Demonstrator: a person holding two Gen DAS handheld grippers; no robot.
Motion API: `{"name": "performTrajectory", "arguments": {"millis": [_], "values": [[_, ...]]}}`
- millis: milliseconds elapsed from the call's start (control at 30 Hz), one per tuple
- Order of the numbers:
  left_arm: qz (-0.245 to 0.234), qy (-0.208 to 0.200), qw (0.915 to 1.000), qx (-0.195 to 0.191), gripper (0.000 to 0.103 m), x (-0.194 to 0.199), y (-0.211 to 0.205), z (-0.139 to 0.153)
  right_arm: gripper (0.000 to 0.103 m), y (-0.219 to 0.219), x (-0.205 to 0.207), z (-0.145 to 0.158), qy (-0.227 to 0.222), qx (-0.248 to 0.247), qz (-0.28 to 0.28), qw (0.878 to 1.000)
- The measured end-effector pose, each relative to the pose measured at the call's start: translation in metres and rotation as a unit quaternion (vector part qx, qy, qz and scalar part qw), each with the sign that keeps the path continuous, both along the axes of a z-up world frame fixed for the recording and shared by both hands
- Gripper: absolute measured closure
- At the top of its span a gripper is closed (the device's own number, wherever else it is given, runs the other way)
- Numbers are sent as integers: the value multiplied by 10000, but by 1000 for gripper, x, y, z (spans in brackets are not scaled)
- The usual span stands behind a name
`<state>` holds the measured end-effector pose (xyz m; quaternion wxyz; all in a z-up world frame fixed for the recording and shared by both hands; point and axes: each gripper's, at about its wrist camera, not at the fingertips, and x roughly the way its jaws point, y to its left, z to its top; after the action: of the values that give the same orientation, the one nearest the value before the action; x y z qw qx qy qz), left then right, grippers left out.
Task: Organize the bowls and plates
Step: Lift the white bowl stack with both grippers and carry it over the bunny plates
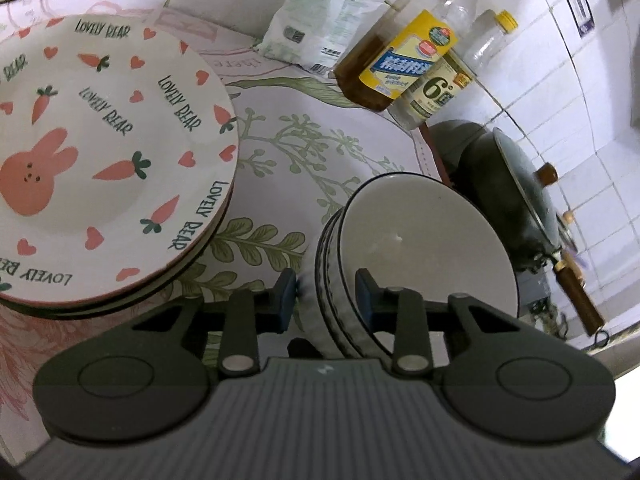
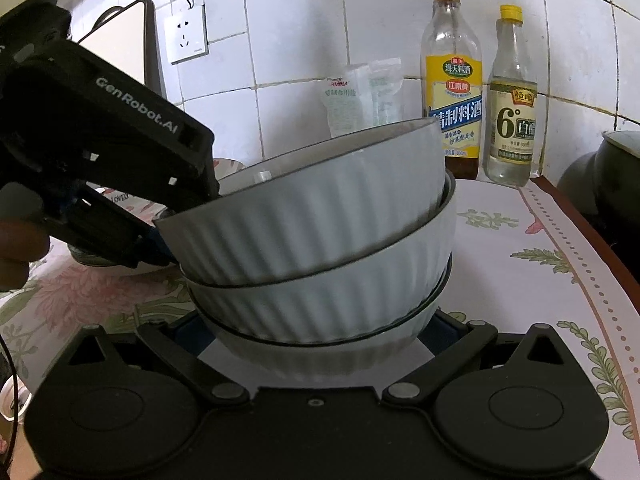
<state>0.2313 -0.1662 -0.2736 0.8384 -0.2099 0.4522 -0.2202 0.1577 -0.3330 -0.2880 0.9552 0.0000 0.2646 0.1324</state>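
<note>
Nearest the lens, the left gripper (image 1: 326, 292) is straddling the rim of the top bowl (image 1: 424, 248), one blue pad (image 1: 286, 296) outside the wall, the other inside the basin; whether the pads are actually pressing the rim cannot be told. The bowl stack (image 2: 320, 248) is sitting three high on the floral tablecloth (image 1: 288, 140), the uppermost one tilting up at its 3 o'clock side in the right wrist view. The right gripper (image 2: 320, 344) is standing wide apart around the base of the lowest bowl, fingers at either flank; contact cannot be told. The left gripper is entering that view from 9 o'clock, with a hand (image 2: 16, 248) holding it. At 9 o'clock of the bowls in the left wrist view, a pile of rabbit-and-carrot plates (image 1: 108, 152) is lying flat, well apart from the stack. At 12 o'clock, a yellow-labelled bottle (image 1: 404, 64), a clear vinegar bottle (image 1: 444, 84) and a white packet (image 1: 316, 20) are standing against the tiled wall (image 2: 300, 20). At 3 o'clock a dark wok (image 1: 516, 200) with a wooden handle is sitting beyond the cloth's edge.
</note>
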Motion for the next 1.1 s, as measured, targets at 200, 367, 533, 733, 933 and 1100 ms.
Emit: {"name": "performTrajectory", "arguments": {"millis": [200,367,533,733,933,1100], "values": [[-319,-208,9983,437,72,-6,-8,7,0,1,-8,1,-58,57,-96,9999],[-213,-182,9989,381,72,-13,-6,15,0,3,-15,8,-86,98,-117,9998],[-343,-347,9978,458,72,-22,-5,34,0,5,-23,25,-197,60,-57,9998],[-322,-416,9982,301,72,-35,11,58,0,17,-29,52,-292,-86,72,9995],[-36,-579,9980,253,72,-47,42,87,0,39,-26,76,-424,-168,393,9982],[354,-617,9972,235,72,-50,75,109,0,66,-13,92,-600,-168,828,9946]]}}
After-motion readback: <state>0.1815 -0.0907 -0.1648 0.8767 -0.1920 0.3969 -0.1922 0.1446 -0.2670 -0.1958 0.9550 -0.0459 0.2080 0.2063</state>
